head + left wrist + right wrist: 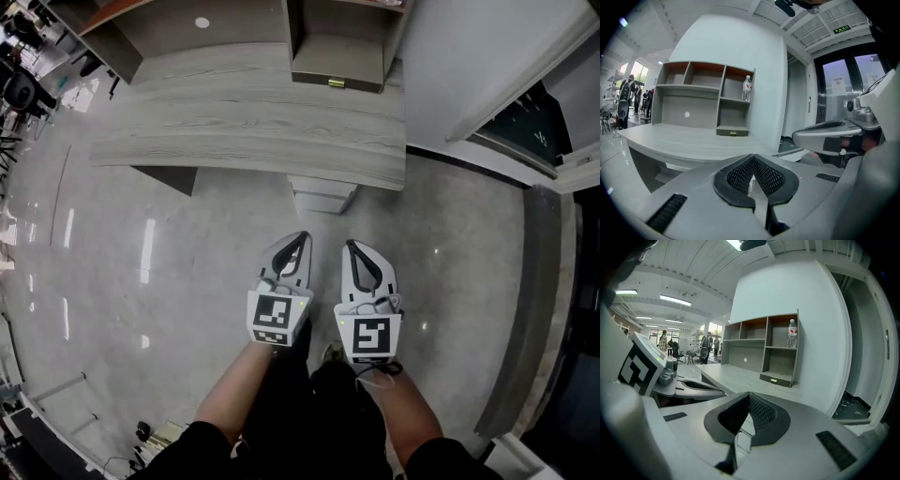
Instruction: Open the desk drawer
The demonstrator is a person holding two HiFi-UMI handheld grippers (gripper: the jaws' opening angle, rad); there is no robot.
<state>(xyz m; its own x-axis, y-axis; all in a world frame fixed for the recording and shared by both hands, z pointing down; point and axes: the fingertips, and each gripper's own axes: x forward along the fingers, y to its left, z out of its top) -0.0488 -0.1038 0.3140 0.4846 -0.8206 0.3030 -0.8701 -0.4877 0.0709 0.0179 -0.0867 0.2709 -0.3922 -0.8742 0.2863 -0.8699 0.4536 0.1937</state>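
Reference: the bench [234,122], grey wood grain.

- A shelf unit [703,93] stands along the back of the bench.
- Left gripper [302,236]: off the near edge of the bench, over the polished floor [122,281] and well apart from the bench. Fingers are pressed together with nothing between them.
- A pale cabinet [323,195] sits under the bench's near edge, right of centre.
- Right gripper [352,245]: just beside the left one, on the same near side of the bench and not touching it. Fingers are closed tip to tip and empty.
- Drawer [336,66]: a low grey box on the bench top, right rear, at the foot of the shelf unit's right bay. Its small brass pull [336,83] faces the grippers, and neither gripper touches it.
- A water bottle [746,88] stands upright on the shelf above the drawer.
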